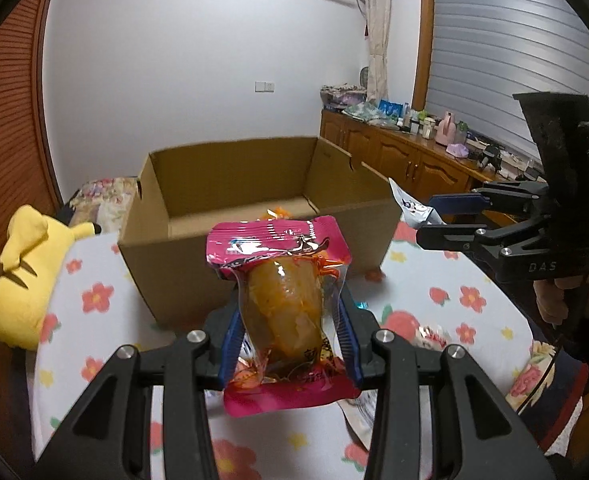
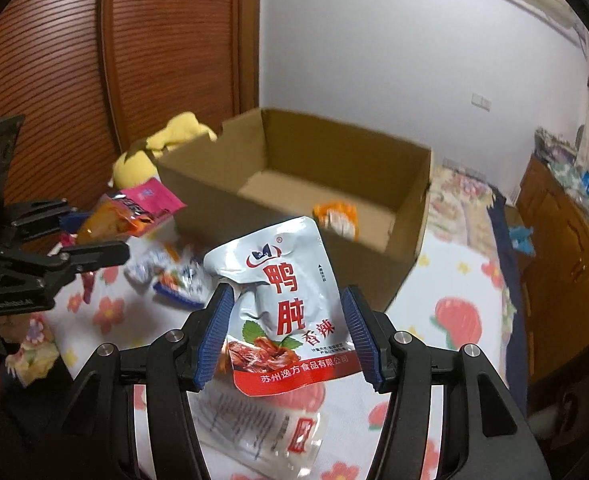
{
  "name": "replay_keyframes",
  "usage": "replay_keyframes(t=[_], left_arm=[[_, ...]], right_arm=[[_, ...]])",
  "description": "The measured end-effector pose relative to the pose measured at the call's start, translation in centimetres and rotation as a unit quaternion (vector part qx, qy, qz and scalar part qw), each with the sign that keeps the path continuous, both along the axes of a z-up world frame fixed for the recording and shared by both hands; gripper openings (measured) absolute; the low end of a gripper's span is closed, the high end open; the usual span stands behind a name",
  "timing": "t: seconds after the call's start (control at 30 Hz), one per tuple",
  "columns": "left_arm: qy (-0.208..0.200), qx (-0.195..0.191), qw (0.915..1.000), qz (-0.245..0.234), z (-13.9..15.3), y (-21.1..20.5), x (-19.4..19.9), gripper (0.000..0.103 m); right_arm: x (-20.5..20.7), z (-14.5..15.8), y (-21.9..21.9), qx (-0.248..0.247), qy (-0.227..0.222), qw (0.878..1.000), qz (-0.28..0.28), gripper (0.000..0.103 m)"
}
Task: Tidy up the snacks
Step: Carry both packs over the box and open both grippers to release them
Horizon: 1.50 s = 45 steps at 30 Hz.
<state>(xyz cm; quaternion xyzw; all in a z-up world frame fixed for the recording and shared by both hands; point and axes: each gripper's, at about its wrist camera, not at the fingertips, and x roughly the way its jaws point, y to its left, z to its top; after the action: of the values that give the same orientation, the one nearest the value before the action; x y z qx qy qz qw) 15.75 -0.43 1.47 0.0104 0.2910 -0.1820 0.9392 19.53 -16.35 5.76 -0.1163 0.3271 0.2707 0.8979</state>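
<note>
The left gripper [image 1: 290, 332] is clamped on a pink snack pouch [image 1: 280, 304], held aloft. The right gripper [image 2: 290, 336] pinches a white duck-gizzard pouch [image 2: 282, 308], its handle gripped by the person's hand [image 1: 562, 296].

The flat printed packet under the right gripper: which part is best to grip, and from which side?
Probably the short edge by its red mark, approached from above at a low angle: the flat printed packet lies flat on the tablecloth, so only its edge can be pinched.
</note>
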Motion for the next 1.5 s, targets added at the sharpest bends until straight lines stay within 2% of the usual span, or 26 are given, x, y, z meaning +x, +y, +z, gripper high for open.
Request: replay_keyframes(t=[0.17, 0.33, 0.73, 1.2, 1.33, 1.5], left_arm=[[-0.011, 0.001, 0.9999, 0.005, 1.4, 0.2, 2.3, 0.04], [-0.011, 0.007, 0.9998, 0.013, 2.0, 0.6, 4.7, 0.04], [0.005, 0.024, 0.9994, 0.024, 1.2, 1.1, 9.4, 0.04], [0.015, 0.021, 0.9995, 0.021, 0.4, 0.8, 10.9, 0.04], [0.017, 0.026, 0.9993, 0.021, 0.5, 0.7, 11.3, 0.04], [0.021, 0.029, 0.9991, 0.022, 0.7, 0.5, 12.2, 0.041]], right_arm=[[2.3, 1.7, 0.8, 0.008, -0.011, 1.0, 0.006, 0.058], [4.9, 2.1, 1.4, 0.008, -0.009, 1.0, 0.011, 0.058], [11.2, 0.4, 1.8, 0.014, 0.025, 1.0, 0.01, 0.059], [12.8, -2.4, 2.1, -0.007, 0.061, 0.998, 0.006, 0.061], [13.0, -2.2, 2.0, -0.002, 0.066, 0.998, 0.002, 0.065], [12.4, -1.5, 1.7, 0.016, 0.061, 0.998, 0.003, 0.065]])
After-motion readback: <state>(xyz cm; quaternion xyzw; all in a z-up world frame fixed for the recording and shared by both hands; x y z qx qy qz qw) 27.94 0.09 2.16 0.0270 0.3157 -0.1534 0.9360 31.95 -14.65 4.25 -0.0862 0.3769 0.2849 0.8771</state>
